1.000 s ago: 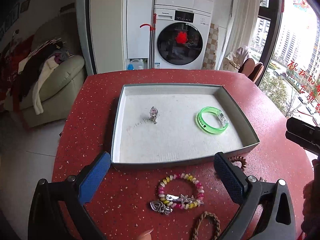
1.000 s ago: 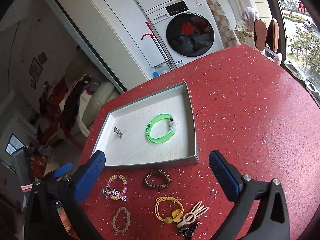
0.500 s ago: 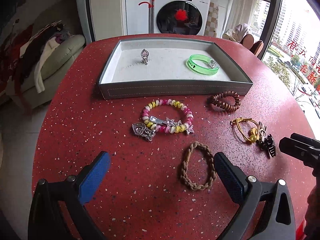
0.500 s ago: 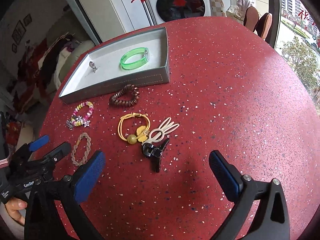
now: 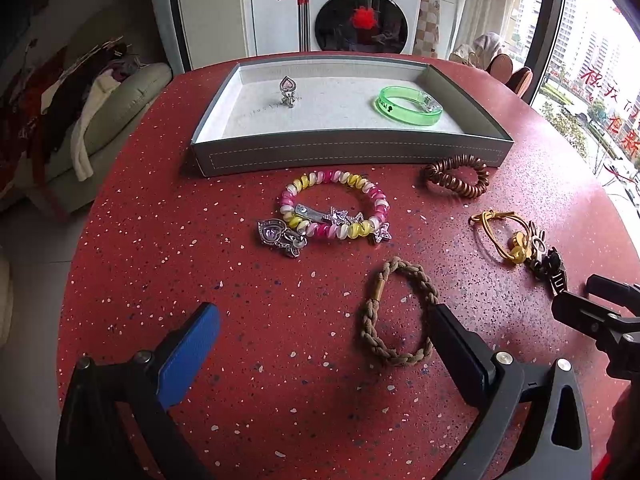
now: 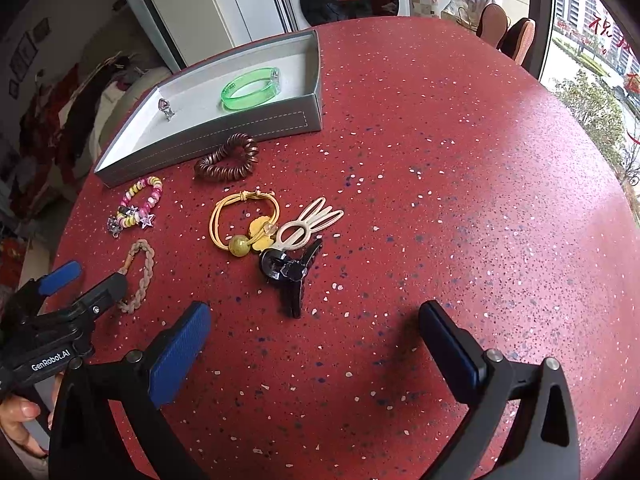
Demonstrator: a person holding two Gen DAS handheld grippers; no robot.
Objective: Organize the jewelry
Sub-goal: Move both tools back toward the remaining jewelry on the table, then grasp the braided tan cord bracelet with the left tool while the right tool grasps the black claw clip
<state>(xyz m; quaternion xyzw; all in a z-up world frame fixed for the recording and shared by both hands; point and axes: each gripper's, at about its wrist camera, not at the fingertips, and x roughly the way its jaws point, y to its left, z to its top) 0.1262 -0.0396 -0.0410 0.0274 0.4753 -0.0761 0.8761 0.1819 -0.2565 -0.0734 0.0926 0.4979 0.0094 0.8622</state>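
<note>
Braided bracelet [image 5: 396, 316] beside wide-open left gripper [image 5: 324, 328], empty

Both hand-held grippers pulled back from tray [image 5: 344, 152], braided bracelet [image 5: 396, 316] newly between left fingers

One grey rectangular tray [image 5: 344, 156] held one translucent green bangle [image 5: 408, 105] and one silver heart pendant [image 5: 288, 90]. On the red speckled table [image 6: 460, 184] lay four bracelet-like loops: one pink-and-yellow beaded [image 5: 334, 204], one brown coil [image 5: 456, 176], one tan braided [image 5: 396, 320], one yellow elastic [image 6: 244, 220]. Two hair clips: one cream [image 6: 308, 222], one black [image 6: 290, 276].
</note>
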